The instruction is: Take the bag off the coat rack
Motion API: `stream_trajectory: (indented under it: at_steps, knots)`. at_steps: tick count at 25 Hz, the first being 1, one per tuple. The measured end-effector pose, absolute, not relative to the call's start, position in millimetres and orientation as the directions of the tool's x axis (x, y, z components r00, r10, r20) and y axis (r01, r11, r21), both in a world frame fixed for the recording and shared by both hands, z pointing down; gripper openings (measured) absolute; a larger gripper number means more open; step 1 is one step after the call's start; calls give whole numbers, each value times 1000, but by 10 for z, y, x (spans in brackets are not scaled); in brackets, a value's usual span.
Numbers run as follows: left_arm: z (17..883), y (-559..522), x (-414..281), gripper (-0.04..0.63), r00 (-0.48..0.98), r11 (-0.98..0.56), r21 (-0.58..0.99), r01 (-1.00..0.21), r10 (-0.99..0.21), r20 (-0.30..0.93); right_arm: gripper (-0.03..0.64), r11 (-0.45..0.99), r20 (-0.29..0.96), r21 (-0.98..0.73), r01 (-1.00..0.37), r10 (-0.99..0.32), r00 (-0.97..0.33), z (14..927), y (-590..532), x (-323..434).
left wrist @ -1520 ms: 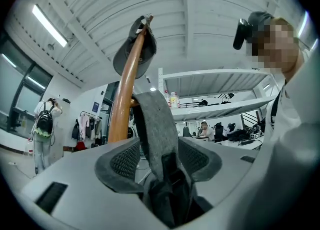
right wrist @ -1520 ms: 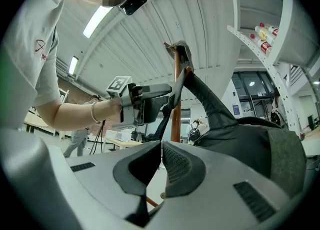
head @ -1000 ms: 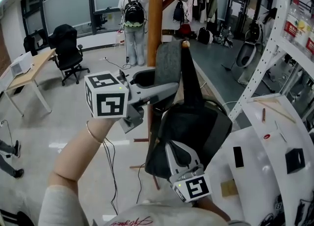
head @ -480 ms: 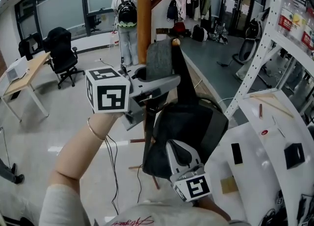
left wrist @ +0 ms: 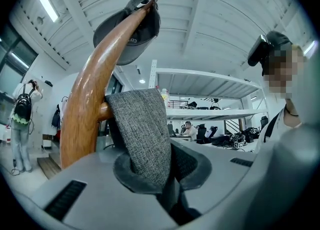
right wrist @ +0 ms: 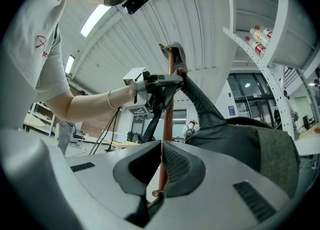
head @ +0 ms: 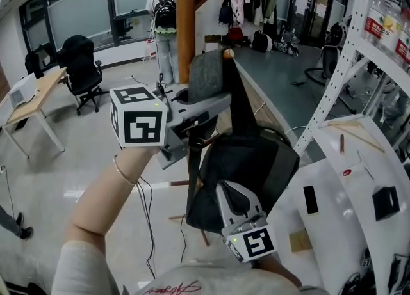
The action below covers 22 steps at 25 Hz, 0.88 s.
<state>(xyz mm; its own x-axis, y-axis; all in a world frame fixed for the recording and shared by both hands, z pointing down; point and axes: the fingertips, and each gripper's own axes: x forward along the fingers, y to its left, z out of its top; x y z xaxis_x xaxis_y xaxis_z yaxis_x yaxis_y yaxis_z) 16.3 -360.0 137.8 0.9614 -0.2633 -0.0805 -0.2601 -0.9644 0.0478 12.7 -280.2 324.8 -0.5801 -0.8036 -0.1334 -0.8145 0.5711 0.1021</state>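
A dark grey bag (head: 246,166) hangs by its grey woven strap (head: 206,75) from a peg (head: 227,52) on the wooden coat rack pole (head: 186,31). My left gripper (head: 216,105) reaches in from the left at strap height. Its jaws are closing, and the strap (left wrist: 142,134) is pinched between the pads of the left gripper (left wrist: 162,174). The pole (left wrist: 90,109) curves up to the left, with a dark cap (left wrist: 131,24) on its tip. My right gripper (head: 229,192) sits low under the bag, shut and empty. In the right gripper view the right gripper (right wrist: 161,169) points up past the bag (right wrist: 235,139).
A white metal shelf rack (head: 339,82) with bottles (head: 378,28) stands at the right, above a white table (head: 346,191). A person with a backpack (head: 165,18) stands behind the pole. An office chair (head: 83,63) and a desk (head: 32,95) are at the far left.
The left gripper's jaws have closed in on the strap and the gripper has shifted slightly left. The right gripper has stayed under the bag.
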Motion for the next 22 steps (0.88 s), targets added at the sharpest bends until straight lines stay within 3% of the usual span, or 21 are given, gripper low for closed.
stream_trajectory:
  at_steps: [6,22]
  knots:
    - [1365,-3618,177,43,955,-960,34,-278,-280,-100,21,573,-153,108,-813,-798,-583,3219,-2809,151]
    - [1122,-3580,198,37,938,-953,29,-301,-301,-173,21,567,-170,100,-818,-800,-575,3179,-2824,309]
